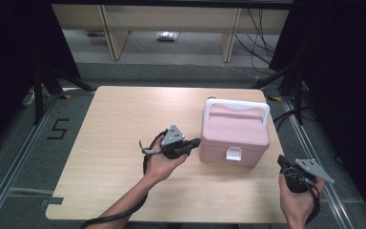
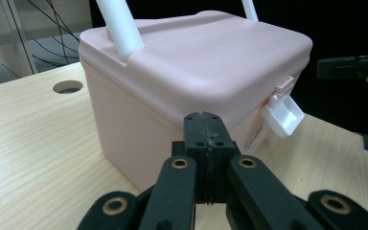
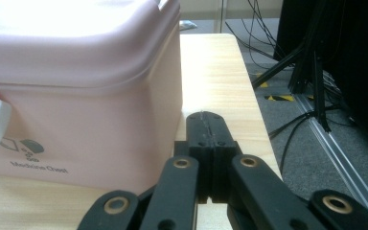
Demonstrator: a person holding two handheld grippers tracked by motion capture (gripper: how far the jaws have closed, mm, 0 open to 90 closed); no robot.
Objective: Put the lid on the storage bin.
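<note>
The pink box (image 1: 234, 136) stands upright on the table's (image 1: 119, 124) right half, latch (image 1: 233, 154) toward the person, long axis crosswise; both grippers (image 1: 196, 141) (image 1: 281, 161), jaws closed empty, flank it above grey floor (image 1: 9, 143)

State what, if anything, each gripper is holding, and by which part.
Nothing is held. The left gripper and right gripper are both shut on nothing, beside the pink plastic medicine chest.
</note>
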